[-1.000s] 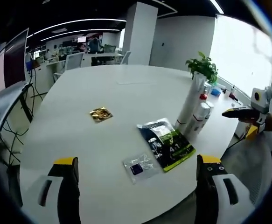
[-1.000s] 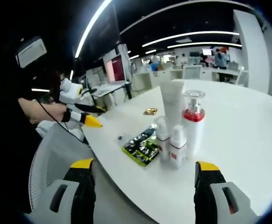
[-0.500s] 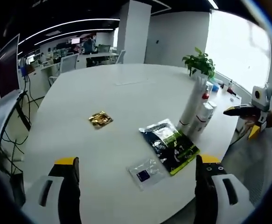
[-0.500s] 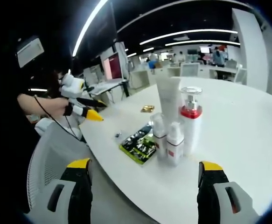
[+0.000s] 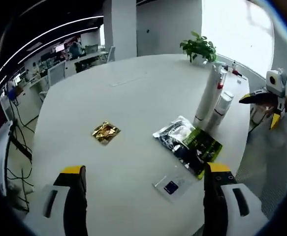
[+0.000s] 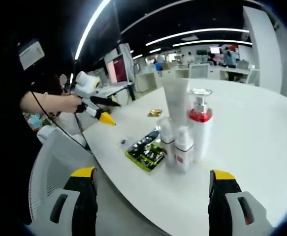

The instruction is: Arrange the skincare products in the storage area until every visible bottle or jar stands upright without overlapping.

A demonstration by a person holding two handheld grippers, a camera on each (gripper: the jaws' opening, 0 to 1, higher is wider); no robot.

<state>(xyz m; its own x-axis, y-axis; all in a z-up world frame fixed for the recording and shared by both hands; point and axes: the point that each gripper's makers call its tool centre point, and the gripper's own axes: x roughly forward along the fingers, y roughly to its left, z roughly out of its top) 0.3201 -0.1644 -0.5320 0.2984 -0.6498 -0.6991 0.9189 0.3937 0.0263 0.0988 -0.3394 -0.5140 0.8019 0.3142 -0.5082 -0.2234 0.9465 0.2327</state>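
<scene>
In the left gripper view, a gold packet point(image 5: 105, 132), a green-and-black pouch point(image 5: 189, 144) and a small clear sachet point(image 5: 173, 184) lie flat on the white table point(image 5: 133, 98), the bottles point(image 5: 213, 101) stand upright in a tight cluster near its far right edge with a potted plant point(image 5: 199, 48) beyond, and the left gripper point(image 5: 142, 201) hovers over bare tabletop, jaws wide apart and empty. In the right gripper view, the right gripper point(image 6: 150, 206) hangs off the table's near edge above a chair point(image 6: 59, 162), jaws spread and holding nothing, with the bottles point(image 6: 185, 128) just ahead, touching one another beside the pouch point(image 6: 145, 152), and open table stretching behind them.
</scene>
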